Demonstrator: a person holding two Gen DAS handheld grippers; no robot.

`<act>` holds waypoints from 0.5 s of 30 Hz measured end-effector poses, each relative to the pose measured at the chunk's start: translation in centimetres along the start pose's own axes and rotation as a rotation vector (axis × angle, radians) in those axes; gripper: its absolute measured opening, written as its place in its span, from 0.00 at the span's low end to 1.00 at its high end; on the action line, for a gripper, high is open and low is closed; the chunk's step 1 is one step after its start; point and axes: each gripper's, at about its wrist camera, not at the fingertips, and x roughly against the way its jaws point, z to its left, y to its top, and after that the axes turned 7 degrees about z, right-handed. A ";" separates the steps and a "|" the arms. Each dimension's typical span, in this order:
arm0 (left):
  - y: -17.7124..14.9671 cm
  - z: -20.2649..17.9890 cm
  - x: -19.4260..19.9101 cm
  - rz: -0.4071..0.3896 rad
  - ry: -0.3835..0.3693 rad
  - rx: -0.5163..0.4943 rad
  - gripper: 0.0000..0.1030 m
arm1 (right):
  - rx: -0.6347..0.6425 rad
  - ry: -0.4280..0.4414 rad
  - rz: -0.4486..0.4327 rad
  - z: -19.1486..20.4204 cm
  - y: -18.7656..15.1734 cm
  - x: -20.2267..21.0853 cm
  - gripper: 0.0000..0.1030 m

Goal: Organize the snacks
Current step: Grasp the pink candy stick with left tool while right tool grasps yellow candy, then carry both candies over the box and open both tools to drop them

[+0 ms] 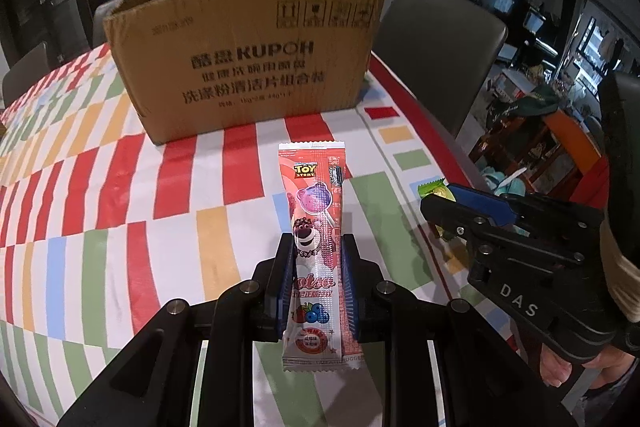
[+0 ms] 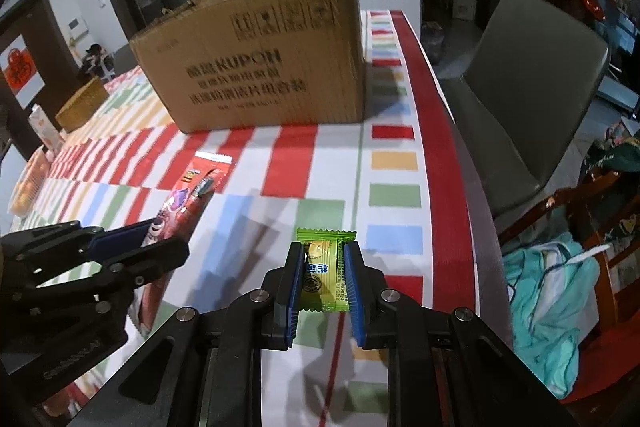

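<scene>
Striped tablecloth (image 1: 120, 187): 1 box (image 1: 248, 59), 2 gripped snacks (image 1: 316, 247).

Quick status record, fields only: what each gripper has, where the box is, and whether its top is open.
left gripper: shut on the red lollipop packet, packet pointing toward the box
right gripper: shut on the green candy packet
cardboard box: on the striped tablecloth, ahead of both grippers, top open
box contents: cannot tell
chair: grey, beside the table, right of the box
</scene>
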 end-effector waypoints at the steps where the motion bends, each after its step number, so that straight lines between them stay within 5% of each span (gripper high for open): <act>1: 0.1 0.1 0.4 -0.009 0.001 0.002 0.22 | 0.003 0.002 -0.008 0.2 0.1 0.3 0.21; 15: 2.1 1.5 5.5 -0.152 0.029 0.020 0.22 | 0.044 0.035 -0.145 2.7 3.1 4.6 0.21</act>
